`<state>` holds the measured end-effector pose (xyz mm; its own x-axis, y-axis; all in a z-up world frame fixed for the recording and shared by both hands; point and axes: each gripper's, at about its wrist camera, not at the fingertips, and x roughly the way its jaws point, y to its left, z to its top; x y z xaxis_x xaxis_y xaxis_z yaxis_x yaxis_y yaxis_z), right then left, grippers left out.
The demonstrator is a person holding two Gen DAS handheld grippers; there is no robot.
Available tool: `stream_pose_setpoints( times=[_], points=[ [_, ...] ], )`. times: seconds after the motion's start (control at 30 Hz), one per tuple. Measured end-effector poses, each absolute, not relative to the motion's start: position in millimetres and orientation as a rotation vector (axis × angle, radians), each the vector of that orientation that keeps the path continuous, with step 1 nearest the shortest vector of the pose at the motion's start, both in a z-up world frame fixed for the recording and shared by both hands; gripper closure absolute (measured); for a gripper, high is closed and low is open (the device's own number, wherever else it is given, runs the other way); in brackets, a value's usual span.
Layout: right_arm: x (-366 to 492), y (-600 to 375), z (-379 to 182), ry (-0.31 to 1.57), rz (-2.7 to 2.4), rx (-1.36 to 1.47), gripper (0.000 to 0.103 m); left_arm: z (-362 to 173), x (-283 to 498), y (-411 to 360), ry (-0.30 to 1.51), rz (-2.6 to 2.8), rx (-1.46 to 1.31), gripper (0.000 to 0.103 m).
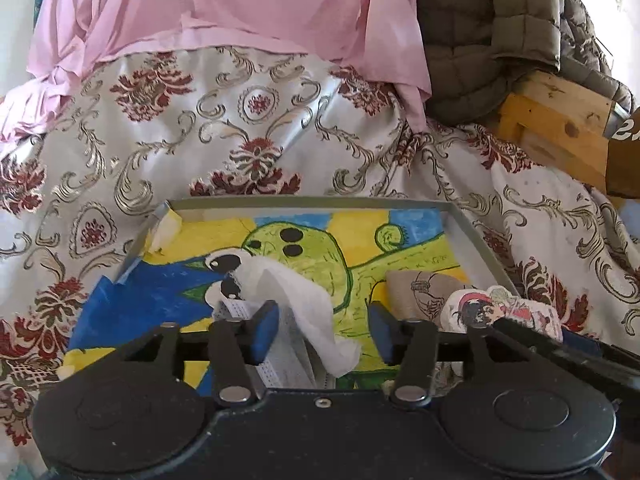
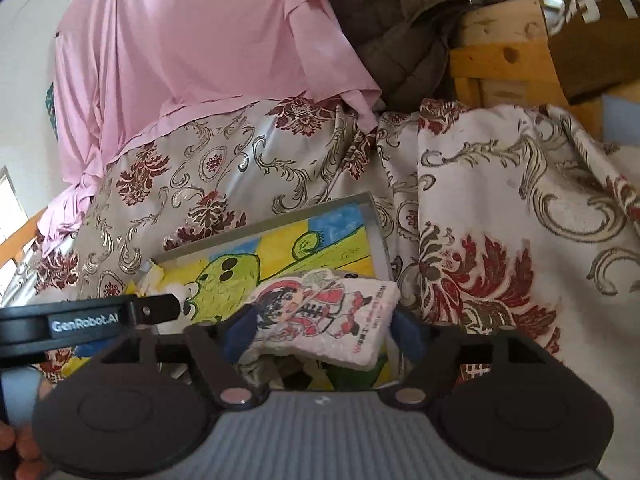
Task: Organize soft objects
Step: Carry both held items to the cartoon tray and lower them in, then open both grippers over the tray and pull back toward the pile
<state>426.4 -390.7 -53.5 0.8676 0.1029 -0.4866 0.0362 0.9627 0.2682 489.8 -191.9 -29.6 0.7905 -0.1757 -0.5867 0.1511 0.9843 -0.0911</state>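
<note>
A shallow grey tray (image 1: 476, 236) lined with a child's green, yellow and blue drawing lies on the bed. My left gripper (image 1: 324, 330) stands open over its near part. A crumpled white tissue (image 1: 296, 292) and a pleated face mask (image 1: 280, 364) lie between its blue pads, close to the left one. A small white cushion with a cartoon figure (image 2: 324, 316) rests in the tray (image 2: 380, 232) between the spread fingers of my right gripper (image 2: 322, 338), which is open. The same cushion (image 1: 504, 312) shows in the left wrist view beside a beige printed cloth (image 1: 424, 288).
A silvery bedspread with red flowers (image 1: 260, 128) covers the bed around the tray. Behind it hang a pink sheet (image 1: 224, 8) and an olive quilted jacket (image 1: 492, 32). A wooden frame (image 1: 556, 120) and a cardboard box (image 2: 592, 32) stand at the right. The left gripper's body (image 2: 92, 320) crosses the right wrist view.
</note>
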Motion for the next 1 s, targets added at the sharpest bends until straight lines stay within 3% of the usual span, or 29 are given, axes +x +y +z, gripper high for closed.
stream_pose_setpoints(
  times=[0.13,0.37,0.57,1.0],
  points=[
    [415.1,-386.6,-42.0,0.491,0.029,0.251,0.011,-20.2,475.5,-189.3,0.586,-0.161,-0.038,0.033],
    [379.3,-372.1,-16.3,0.424,0.015,0.235,0.000,3.8,449.7,-173.4,0.517,-0.116,-0.090,0.019],
    [336.7,-356.0,9.3,0.341,0.021,0.209,0.000,25.6,410.1,-151.0,0.443,-0.070,-0.163,0.002],
    [246.2,-334.9,47.3,0.227,0.020,0.229,0.000,42.4,302.9,-97.7,0.328,-0.058,-0.173,0.001]
  ],
)
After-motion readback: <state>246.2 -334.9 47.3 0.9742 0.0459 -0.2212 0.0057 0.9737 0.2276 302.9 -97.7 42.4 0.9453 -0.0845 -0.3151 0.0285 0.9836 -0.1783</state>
